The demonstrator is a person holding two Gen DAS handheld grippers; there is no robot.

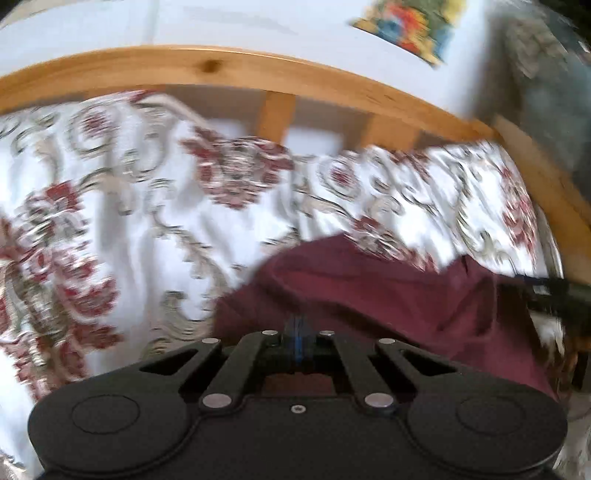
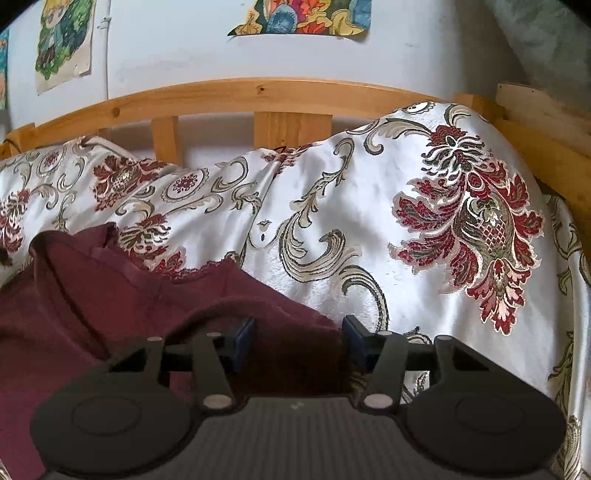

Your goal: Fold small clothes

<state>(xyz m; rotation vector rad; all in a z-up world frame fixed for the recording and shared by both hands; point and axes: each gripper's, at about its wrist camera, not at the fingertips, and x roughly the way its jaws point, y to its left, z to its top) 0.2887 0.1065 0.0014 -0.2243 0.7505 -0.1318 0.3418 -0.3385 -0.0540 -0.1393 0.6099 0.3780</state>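
maroon garment on a patterned bedspread, one gripper at each side

a small dark maroon knit garment (image 2: 110, 295) with a scalloped lace trim lies rumpled on a shiny white satin bedspread (image 2: 332, 221) woven with red flowers and beige scrolls. the bedspread covers a bed with a pale pine wooden headboard (image 2: 258, 92) of slats, set against a white wall (image 2: 184, 48) where colourful cartoon drawings on paper (image 2: 303, 16) are stuck.

in the right wrist view, the black right gripper (image 2: 298, 343) hovers low over the near right edge of the garment. its blue-padded fingers (image 2: 244, 339) stand apart, with maroon fabric showing in the gap between them.

the left wrist view is blurred. the black left gripper (image 1: 298, 345) has its fingers drawn together at the centre, pinched on the near edge of the same maroon cloth (image 1: 369, 295), which spreads ahead and to the right of it over the bedspread (image 1: 147, 203). the headboard (image 1: 221, 70) curves across the top.
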